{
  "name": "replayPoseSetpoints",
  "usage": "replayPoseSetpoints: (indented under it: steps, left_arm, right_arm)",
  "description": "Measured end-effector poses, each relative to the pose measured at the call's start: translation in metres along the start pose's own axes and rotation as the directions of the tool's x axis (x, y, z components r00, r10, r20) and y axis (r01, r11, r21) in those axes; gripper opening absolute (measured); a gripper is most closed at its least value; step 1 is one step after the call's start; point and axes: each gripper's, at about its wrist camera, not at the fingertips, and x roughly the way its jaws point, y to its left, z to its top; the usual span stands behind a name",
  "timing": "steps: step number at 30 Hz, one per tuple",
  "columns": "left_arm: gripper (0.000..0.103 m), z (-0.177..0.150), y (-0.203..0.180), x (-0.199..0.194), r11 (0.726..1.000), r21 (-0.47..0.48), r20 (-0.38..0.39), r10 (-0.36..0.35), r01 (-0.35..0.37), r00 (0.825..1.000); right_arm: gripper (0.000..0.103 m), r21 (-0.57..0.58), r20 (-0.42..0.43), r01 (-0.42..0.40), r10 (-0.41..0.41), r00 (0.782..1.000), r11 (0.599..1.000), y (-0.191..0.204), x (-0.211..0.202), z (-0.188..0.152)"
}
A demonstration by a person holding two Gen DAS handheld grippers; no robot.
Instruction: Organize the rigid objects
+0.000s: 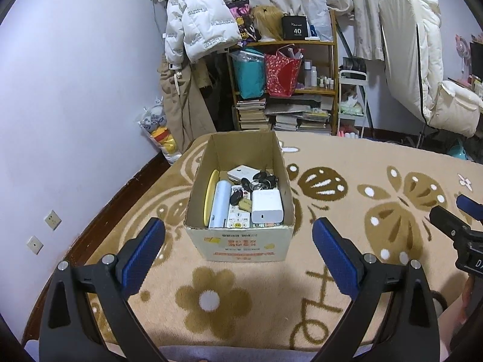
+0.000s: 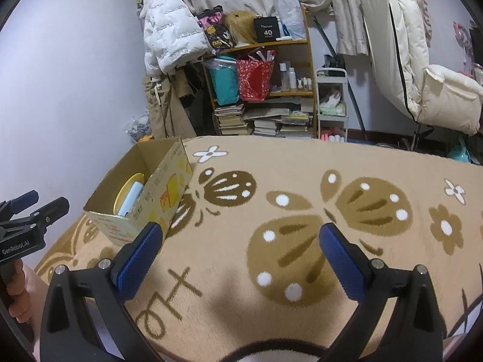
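Left wrist view: open brown cardboard box on tan butterfly-patterned blanket, already packed with white charger block, pale blue cylinder, keys; left hand-held gripper and right hand-held gripper both spread, empty; nothing loose visible, sorting seemingly finished.

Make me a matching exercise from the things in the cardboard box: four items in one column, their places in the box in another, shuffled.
Items:
1. yellow plate
2. white charger
3. pale blue cylinder
4. keys

Places:
A. near right corner
B. upright against the left wall
C. far right
D. lying just right of the plate

Pairs: 1-B, 2-A, 3-D, 4-C
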Motion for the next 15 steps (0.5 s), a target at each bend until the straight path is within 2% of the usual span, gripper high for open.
replayPoseSetpoints:
  steps: [4,15]
  left_arm:
    - [0.097,0.0003,0.0002,0.0069,1.000,0.003,-0.026,-0.001,0.001,1.000]
    - [0.097,0.0005,0.0010,0.0076,1.000,0.002,-0.027,-0.004,0.004,1.000]
  right_arm:
    - [0.103,0.018,-0.009,0.016,-0.016,1.000,1.000,-0.0030,0.0032,-0.0018]
    - [0.103,0.047,-0.030,0.006,-0.005,1.000,0.999,-0.0070,0.0066,-0.0049]
